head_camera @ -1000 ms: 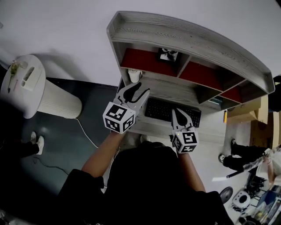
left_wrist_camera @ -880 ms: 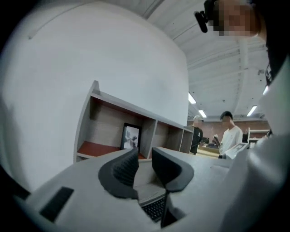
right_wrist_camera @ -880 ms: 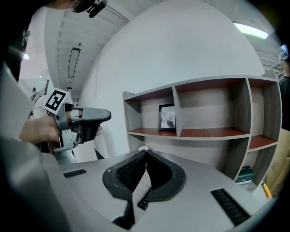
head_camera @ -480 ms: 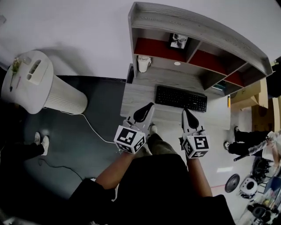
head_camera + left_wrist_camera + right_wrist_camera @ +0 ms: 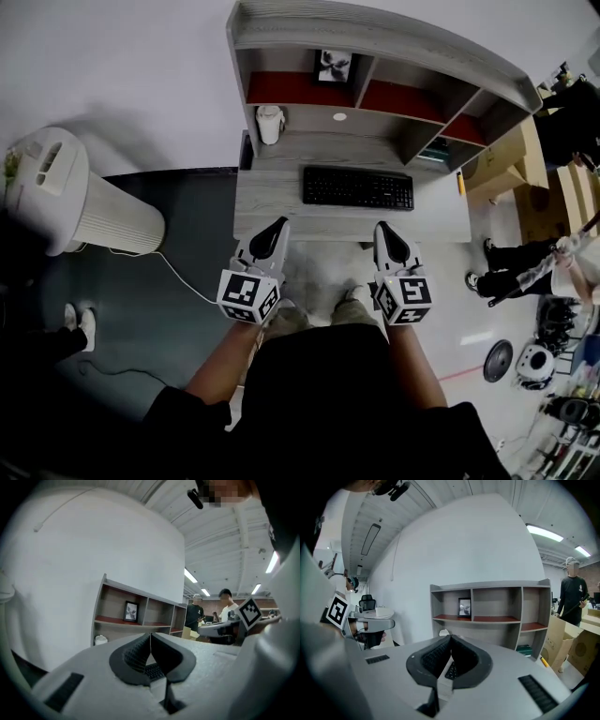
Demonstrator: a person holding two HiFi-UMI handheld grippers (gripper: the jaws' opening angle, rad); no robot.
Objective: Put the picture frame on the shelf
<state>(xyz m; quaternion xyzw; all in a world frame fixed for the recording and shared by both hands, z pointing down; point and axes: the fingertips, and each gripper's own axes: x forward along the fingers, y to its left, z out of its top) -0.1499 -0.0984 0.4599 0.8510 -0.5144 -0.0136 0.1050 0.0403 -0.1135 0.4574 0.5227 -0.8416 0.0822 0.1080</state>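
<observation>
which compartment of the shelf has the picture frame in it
The upper left compartment, facing the shelf: the picture frame stands at its right end, by the divider. The other two upper compartments hold no frame.

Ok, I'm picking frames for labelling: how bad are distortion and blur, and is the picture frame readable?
Head view: fisheye bows the shelf; picture frame small but distinct. Left gripper view: black rounded corners, bright ceiling strips, picture frame tiny. Right gripper view: same corners, shelf nearly straight, picture frame distinct.
</observation>
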